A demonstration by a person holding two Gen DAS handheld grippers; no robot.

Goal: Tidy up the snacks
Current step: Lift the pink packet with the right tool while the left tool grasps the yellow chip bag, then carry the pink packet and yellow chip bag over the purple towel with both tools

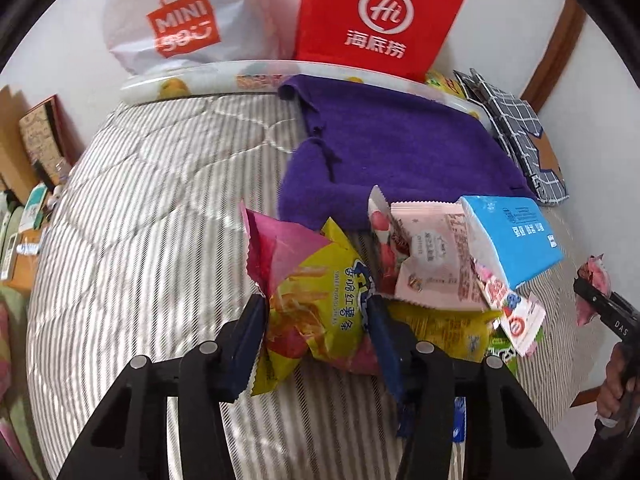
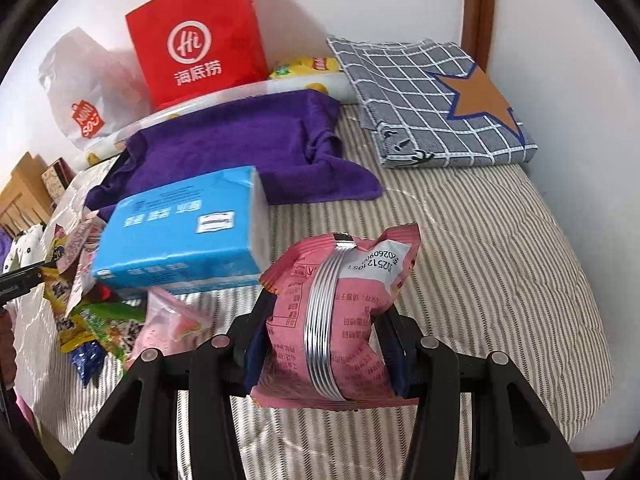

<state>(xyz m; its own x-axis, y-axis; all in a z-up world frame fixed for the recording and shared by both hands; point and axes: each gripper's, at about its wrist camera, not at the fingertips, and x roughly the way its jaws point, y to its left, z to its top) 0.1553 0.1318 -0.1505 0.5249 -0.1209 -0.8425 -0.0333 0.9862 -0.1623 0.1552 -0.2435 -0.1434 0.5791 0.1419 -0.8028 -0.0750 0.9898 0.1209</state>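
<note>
Left gripper (image 1: pixel 316 312) is clamped on the yellow sweet potato sticks bag (image 1: pixel 316 300), pads pressing both sides, bag crumpled and angled w/ its magenta top corner pointing up and ahead-left of the tool. Just ahead-right of it sits the snack pile: a pale pink packet (image 1: pixel 432 256) w/ a small strawberry-print packet (image 1: pixel 516 308) at its right edge, and a yellow-green wrapper (image 1: pixel 444 328) partly under them beside the right finger. The blue tissue pack (image 1: pixel 516 236) is further ahead-right, touching the pile. Beyond, straight ahead, a purple towel (image 1: pixel 396 148) on the striped quilt (image 1: pixel 160 208); past that a red Haidilao bag (image 1: pixel 380 16) and white Miniso bag (image 1: pixel 176 28) against the wall. Right gripper (image 2: pixel 326 340) is closed around a pink snack pack (image 2: pixel 336 316), seam side facing the cam, silver fold running down its middle, held off the quilt. To its left lie the tissue pack (image 2: pixel 180 228), a pink zip bag (image 2: pixel 172 320) and mixed green/yellow/blue wrappers (image 2: pixel 100 328). Ahead-right, well apart, a folded grey checked cloth w/ orange star (image 2: pixel 436 100). In the left cam the right gripper shows at far right w/ the pink pack.
</note>
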